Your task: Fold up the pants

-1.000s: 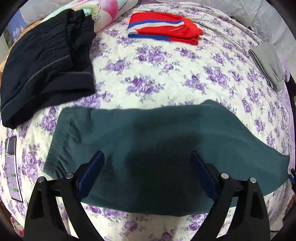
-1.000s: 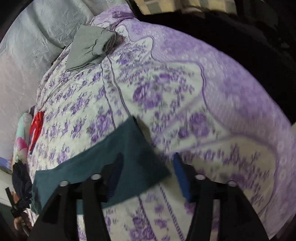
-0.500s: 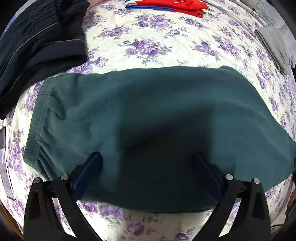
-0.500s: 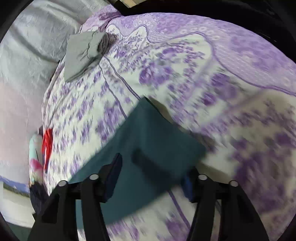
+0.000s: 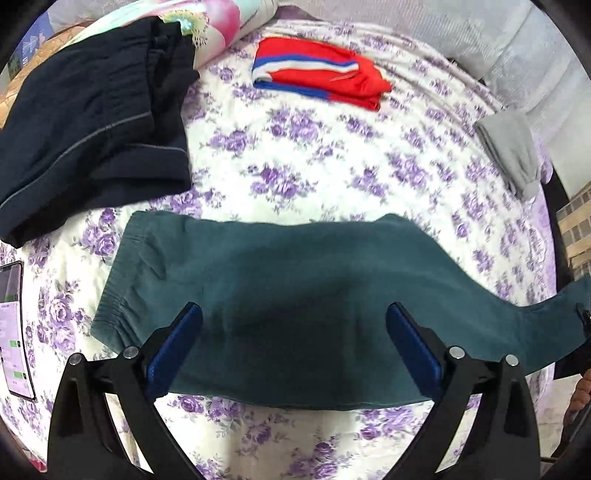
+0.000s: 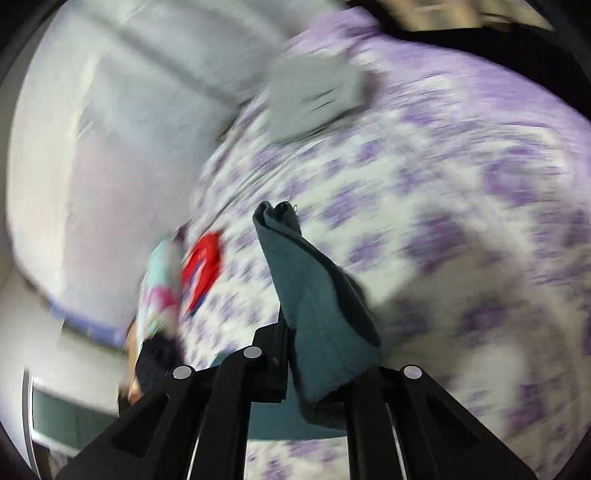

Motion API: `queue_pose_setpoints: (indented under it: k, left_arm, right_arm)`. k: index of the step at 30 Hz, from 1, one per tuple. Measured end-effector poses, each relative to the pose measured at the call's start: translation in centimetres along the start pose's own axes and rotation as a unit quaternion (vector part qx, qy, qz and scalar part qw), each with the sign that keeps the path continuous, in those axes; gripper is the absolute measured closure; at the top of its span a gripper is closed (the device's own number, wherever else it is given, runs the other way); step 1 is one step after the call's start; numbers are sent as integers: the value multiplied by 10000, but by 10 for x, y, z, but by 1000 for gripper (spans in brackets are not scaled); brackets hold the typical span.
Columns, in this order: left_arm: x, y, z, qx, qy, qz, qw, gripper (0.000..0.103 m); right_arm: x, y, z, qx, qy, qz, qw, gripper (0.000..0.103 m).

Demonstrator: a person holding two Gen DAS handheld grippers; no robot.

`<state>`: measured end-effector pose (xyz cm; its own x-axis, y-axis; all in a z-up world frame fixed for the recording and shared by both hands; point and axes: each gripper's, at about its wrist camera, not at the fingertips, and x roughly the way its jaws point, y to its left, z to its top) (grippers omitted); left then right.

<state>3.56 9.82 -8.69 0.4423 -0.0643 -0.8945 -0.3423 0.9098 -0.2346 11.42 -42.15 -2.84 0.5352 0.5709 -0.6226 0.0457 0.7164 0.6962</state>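
1. Left gripper [image 5: 293,332]: jaws spread wide, blue pads [image 5: 173,347] well apart, nothing between them. It hovers above the near edge of the teal pants [image 5: 295,295]; whether the pads touch the cloth cannot be told.
2. Teal pants lie lengthwise across the floral bedsheet [image 5: 314,155], elastic waistband toward the left, leg end running off to the right edge of the left wrist view. The fabric lies mostly flat, with a dark shadow at the middle.
3. Right gripper [image 6: 317,369]: jaws closed down on the leg end of the pants [image 6: 314,295]. The cloth rises out of the jaws as a folded strip, its hem corner pointing up and clear of the sheet.
4. The right wrist view is heavily motion-blurred; only the gripper and the held cloth are sharp.
5. Other garments on the bed: dark navy clothing [image 5: 85,125] at far left, near the waistband but apart from it; a folded red garment with blue and white stripes [image 5: 321,74] at the far side; a folded grey garment [image 5: 509,147] at far right.
6. A phone [image 5: 13,332] with a lit screen lies on the sheet at the left edge.
7. A floral pillow [image 5: 207,22] sits behind the navy clothing.
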Motion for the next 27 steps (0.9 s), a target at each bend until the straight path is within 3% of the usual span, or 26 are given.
queue_pose_setpoints:
  k: [6, 12, 20, 27]
  left_arm:
    - [-2, 1, -3, 34, 7, -64, 10000, 6]
    - [-1, 13, -9, -46, 58, -112, 9999, 6]
    - [5, 15, -12, -99, 153, -130, 9997, 6]
    - [3, 0, -8, 141, 139, -171, 9997, 6]
  right_arm:
    - [98, 63, -56, -775, 1081, 183, 9909, 94]
    - [175, 96, -111, -1561, 1921, -297, 9684, 92]
    - [192, 94, -125, -1584, 1988, -524, 9657, 90]
    - [181, 115, -111, -1842, 1464, -464, 9708, 90]
